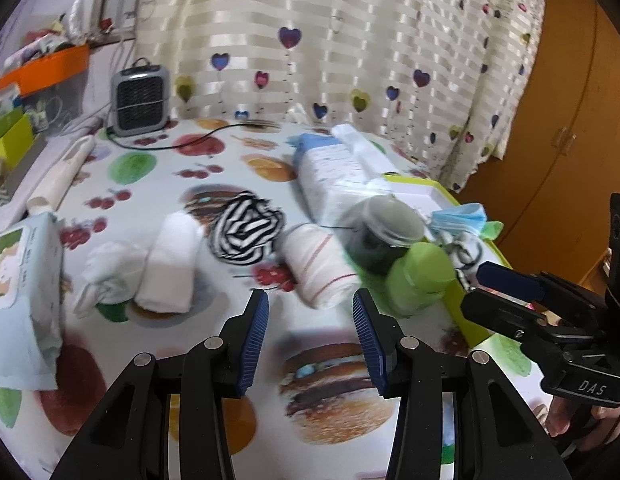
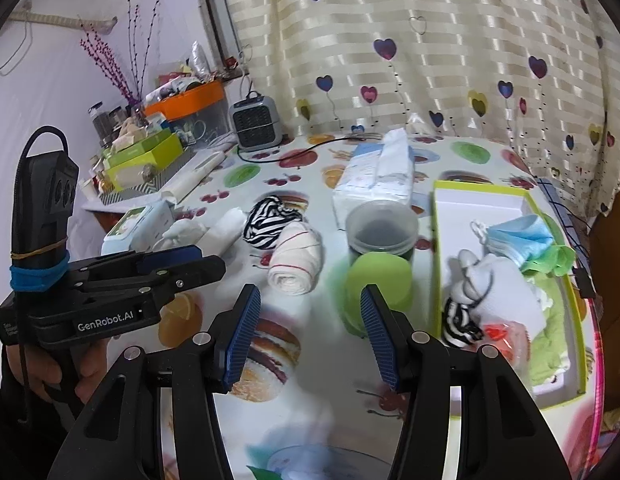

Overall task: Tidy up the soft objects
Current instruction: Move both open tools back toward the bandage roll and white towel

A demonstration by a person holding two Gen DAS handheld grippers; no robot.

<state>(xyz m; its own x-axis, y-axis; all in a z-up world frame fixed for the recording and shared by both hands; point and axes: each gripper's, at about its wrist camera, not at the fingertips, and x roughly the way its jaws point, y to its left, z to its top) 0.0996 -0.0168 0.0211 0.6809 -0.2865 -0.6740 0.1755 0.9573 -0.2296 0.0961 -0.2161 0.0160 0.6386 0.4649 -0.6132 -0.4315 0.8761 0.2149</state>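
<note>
Lime-edged box [image 2: 505,194] on table's right, right view shows mask [image 2: 517,236], cloths inside; left view catches only its rim. Striped-trim towel roll [image 1: 321,268] lies ahead of left gripper [image 1: 310,336]; right gripper [image 2: 310,336] near green lid [image 2: 377,280]. Both spread, nothing gripped

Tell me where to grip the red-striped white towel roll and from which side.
Grip the towel roll across its middle, coming from above with the pads on its long sides. It lies flat on the table, near end facing the open left gripper.
</note>
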